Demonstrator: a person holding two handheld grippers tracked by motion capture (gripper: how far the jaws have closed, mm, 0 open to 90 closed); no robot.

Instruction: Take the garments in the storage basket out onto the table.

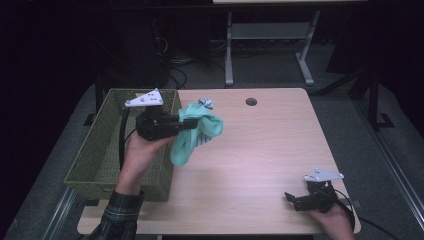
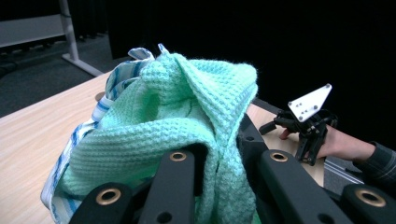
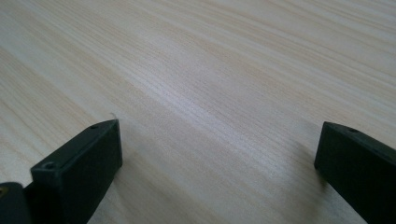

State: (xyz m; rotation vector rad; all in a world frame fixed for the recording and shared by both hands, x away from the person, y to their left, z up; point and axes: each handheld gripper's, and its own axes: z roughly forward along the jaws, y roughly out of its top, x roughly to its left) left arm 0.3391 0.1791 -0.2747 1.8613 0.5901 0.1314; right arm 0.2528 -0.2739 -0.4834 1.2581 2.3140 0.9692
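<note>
A mint-green waffle cloth with a blue-and-white striped cloth bunched behind it hangs above the table, beside the green basket's right wall. My left gripper is shut on the bundle and points right. In the left gripper view the green cloth is pinched between the two black jaws, and the striped cloth shows at its left. My right gripper rests low at the table's front right corner, open. In the right gripper view its jaws stand wide apart over bare wood, with nothing between its fingertips.
A green woven basket stands on the table's left side, under my left hand. The wooden table has a round cable hole near its far edge. A desk frame stands on the floor beyond.
</note>
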